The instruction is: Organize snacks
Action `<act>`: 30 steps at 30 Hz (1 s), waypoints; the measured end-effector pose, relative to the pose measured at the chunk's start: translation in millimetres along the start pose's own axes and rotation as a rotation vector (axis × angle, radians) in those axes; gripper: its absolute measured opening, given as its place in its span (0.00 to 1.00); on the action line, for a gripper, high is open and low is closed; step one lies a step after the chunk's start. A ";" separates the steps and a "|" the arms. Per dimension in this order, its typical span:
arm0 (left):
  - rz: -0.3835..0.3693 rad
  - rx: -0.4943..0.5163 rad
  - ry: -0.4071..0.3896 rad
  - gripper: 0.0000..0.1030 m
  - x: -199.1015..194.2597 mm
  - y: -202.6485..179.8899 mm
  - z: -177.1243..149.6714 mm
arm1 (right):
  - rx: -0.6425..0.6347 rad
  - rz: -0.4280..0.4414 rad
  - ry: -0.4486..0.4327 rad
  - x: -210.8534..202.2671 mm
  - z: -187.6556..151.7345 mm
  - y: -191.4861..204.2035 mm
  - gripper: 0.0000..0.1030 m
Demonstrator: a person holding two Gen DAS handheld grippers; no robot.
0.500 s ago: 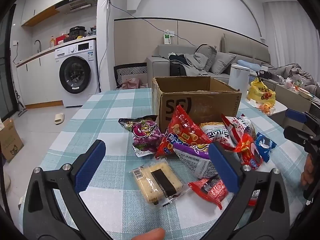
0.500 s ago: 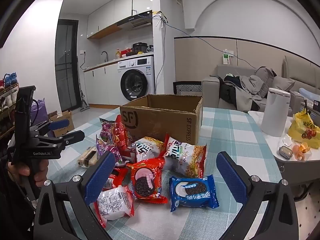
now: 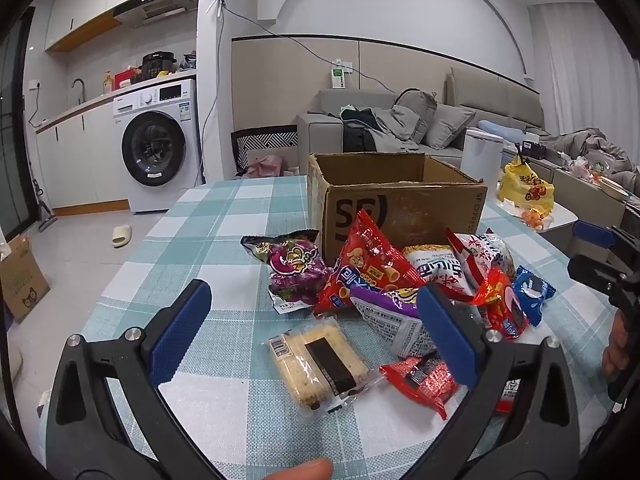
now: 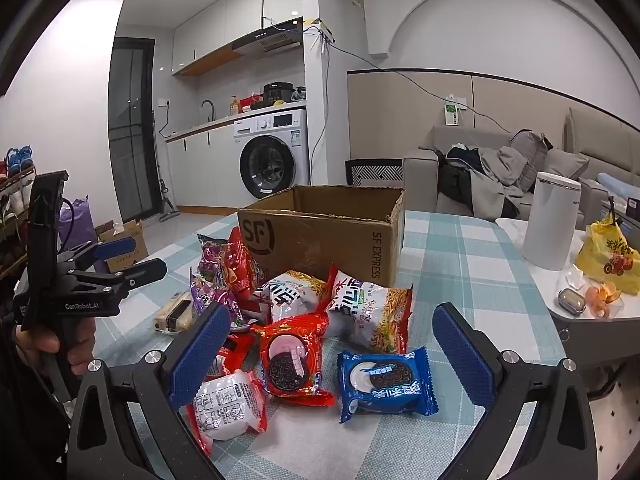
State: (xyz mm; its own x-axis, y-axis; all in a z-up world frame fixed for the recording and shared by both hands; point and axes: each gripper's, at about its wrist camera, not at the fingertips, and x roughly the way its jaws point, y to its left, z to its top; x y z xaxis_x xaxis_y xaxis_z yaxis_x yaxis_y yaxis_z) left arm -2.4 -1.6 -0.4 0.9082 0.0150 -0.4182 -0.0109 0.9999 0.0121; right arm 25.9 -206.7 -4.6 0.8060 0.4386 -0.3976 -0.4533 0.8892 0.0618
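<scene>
A pile of snack packs lies on the checked tablecloth (image 3: 224, 240) in front of an open cardboard box (image 3: 400, 208) (image 4: 320, 236). My left gripper (image 3: 312, 290) hovers open over a clear-wrapped cracker pack (image 3: 320, 360), with a purple bag (image 3: 294, 268), a red chip bag (image 3: 368, 264) and a small red packet (image 3: 420, 376) close by. My right gripper (image 4: 331, 309) is open above a red cookie pack (image 4: 292, 360) and a blue cookie pack (image 4: 384, 380). A white pack (image 4: 228, 408) sits by its left finger. Neither holds anything.
A white canister (image 4: 552, 224) and a yellow bag (image 4: 608, 260) stand on a side table to the right. The left tool (image 4: 120, 260) shows at the right view's left edge. Washing machine (image 3: 156, 152) and sofa (image 3: 400, 128) are beyond the table.
</scene>
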 end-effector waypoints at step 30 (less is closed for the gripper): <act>-0.001 -0.007 0.006 0.99 1.4 3.1 0.5 | -0.006 -0.001 0.007 1.0 -1.2 -0.9 1.00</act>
State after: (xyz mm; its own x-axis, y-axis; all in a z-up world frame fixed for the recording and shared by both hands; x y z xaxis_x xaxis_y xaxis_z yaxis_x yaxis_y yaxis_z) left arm -1.0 1.5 -0.5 0.9058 0.0138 -0.4235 -0.0130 0.9999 0.0048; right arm 26.6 -207.2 -6.1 0.8039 0.4365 -0.4040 -0.4545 0.8890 0.0561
